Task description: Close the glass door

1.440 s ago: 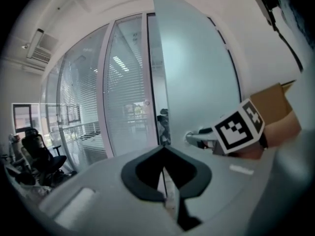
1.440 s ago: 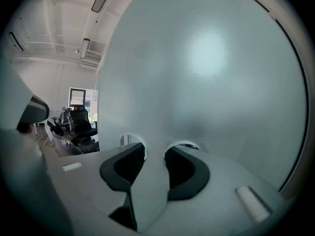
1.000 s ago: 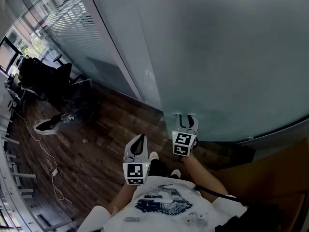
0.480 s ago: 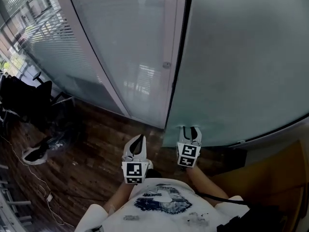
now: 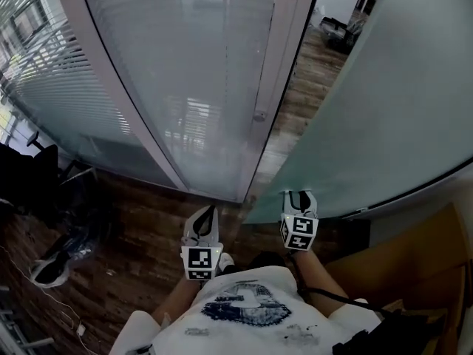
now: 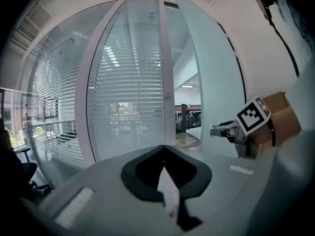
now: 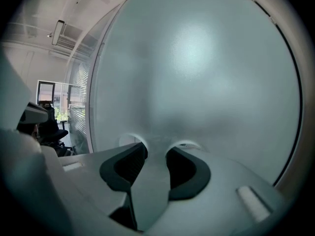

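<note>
Dark wood floor [image 5: 140,228] runs under a glass wall [image 5: 170,87] with blinds at the left. A black chair [image 5: 29,183] there is cut off by the picture's edge, and a pale object lying near it is too small to name. The left tongs [image 5: 208,214] hang low in front of the person, their 2 jaws pressed together on nothing, aimed at the wall. Just right of them rises the door frame post [image 5: 277,72], then an open gap [image 5: 307,80] showing a room beyond. The right tongs [image 5: 298,196] have their jaws wide apart, tips right up at the lower face of the glass door [image 5: 399,102], a frosted pane swung away from the post. Whether they touch it I cannot tell. Closing seems barely begun. The next move likely calls for a steady push on the pane until its free edge meets the post. Hinges and any handle are out of view. A cardboard box [image 5: 417,265] sits at the far right.
</note>
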Motion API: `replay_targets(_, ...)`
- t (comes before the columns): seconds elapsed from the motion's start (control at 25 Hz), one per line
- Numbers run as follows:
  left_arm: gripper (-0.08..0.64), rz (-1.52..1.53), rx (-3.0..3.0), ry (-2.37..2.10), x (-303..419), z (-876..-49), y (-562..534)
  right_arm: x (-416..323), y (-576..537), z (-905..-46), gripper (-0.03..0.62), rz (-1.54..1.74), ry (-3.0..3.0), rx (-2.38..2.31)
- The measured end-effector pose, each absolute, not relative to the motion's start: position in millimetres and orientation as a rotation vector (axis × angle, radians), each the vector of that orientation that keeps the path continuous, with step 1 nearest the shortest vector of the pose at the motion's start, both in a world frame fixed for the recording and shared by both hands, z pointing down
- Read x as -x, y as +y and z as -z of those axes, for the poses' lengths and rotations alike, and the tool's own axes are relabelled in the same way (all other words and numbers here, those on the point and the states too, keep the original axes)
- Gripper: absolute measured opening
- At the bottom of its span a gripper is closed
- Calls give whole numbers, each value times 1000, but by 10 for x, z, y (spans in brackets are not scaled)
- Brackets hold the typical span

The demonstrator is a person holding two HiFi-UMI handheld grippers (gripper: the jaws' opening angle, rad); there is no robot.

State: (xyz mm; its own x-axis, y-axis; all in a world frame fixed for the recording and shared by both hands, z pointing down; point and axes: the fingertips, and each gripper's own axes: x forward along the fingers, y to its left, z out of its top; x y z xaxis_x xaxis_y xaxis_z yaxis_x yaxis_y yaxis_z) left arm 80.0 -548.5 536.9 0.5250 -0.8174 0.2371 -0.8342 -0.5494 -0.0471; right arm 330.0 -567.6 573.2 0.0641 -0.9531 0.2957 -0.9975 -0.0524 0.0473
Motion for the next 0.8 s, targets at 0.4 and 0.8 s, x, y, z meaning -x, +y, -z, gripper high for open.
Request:
replay_targets(0.4, 3, -355, -2693, -1425, -693, -5526, -5742, -3349, -6016, -5913, 135, -273, -1945, -2152)
replay_targets(0.8, 3, -369, -2676, -1429, -740, -5565, -5884, -3464, -6386, -5889, 137, -264, -1935, -2176)
